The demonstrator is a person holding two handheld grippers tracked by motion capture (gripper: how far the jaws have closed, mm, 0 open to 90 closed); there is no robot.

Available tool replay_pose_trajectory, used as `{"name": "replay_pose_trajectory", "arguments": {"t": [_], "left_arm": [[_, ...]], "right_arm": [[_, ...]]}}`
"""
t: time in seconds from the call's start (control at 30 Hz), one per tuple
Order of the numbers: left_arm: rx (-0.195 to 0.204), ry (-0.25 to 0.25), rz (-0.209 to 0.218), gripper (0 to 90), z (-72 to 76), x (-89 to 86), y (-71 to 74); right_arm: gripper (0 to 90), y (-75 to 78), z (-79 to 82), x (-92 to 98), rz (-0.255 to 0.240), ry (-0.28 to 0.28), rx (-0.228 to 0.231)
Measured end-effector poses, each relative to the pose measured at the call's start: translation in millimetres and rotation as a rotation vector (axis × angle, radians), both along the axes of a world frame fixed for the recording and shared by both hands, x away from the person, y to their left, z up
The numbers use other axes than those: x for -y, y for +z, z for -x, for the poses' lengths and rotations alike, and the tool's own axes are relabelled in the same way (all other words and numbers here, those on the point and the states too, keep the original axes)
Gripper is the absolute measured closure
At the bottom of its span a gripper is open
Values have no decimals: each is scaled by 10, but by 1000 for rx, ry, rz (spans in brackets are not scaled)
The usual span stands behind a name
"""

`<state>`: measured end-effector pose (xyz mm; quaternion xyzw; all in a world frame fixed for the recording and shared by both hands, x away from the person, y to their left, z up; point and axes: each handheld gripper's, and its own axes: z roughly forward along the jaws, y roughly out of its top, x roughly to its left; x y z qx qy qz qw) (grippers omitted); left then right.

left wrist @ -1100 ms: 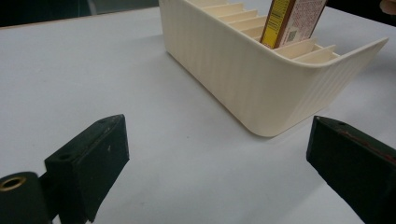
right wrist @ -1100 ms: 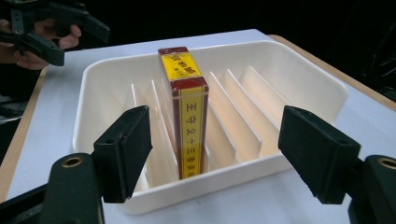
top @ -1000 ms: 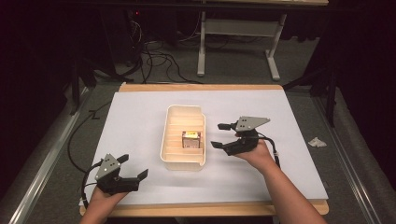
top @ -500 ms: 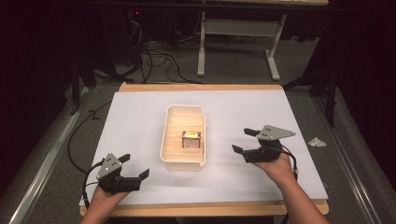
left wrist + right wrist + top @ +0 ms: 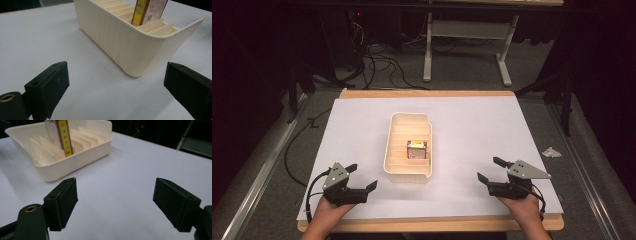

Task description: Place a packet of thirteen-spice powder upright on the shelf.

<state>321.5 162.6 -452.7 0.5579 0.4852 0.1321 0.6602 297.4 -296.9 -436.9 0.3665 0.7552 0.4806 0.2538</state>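
Note:
A cream slotted tray (image 5: 408, 172) sits mid-table on the white sheet, and a small printed box (image 5: 416, 149) stands upright in one of its slots. My left gripper (image 5: 363, 175) rests near the front left, open and empty. Its own view shows its jaws (image 5: 117, 82) spread wide, facing the tray's near corner (image 5: 120, 37) and the box (image 5: 148, 11). My right gripper (image 5: 488, 168) is at the front right, well clear of the tray. Its jaws (image 5: 115, 200) have just been opening and hold nothing, with the tray (image 5: 75, 160) and box (image 5: 58, 135) off to the upper left.
The white sheet (image 5: 482, 125) covers a wooden table top with a bare front edge (image 5: 427, 224). A crumpled scrap (image 5: 551, 152) lies off the table to the right. Cables (image 5: 297, 145) run down the left side. A desk frame (image 5: 467, 45) stands beyond the far edge.
My right gripper has drawn back from beside the tray to the front right of the table, sinking a little. The left gripper, tray and box have stayed put.

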Motion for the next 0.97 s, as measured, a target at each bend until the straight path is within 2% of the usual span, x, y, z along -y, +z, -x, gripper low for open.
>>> {"name": "replay_pose_trajectory", "arguments": {"t": [0.07,0.33,0.63,0.97], "left_arm": [[-3,-5,-8,68,-1,22,-12],[-10,6,-21,68,0,33,-38],[-12,1,-25,67,-9,55,-48],[-9,0,-18,67,-3,40,-37]], "right_arm": [[196,-83,5,-13,28,20,5],[179,-93,-91,-68,1,43,14],[176,-110,-112,68,-55,-16,-11],[180,-118,-111,44,-44,-14,-15]]}}
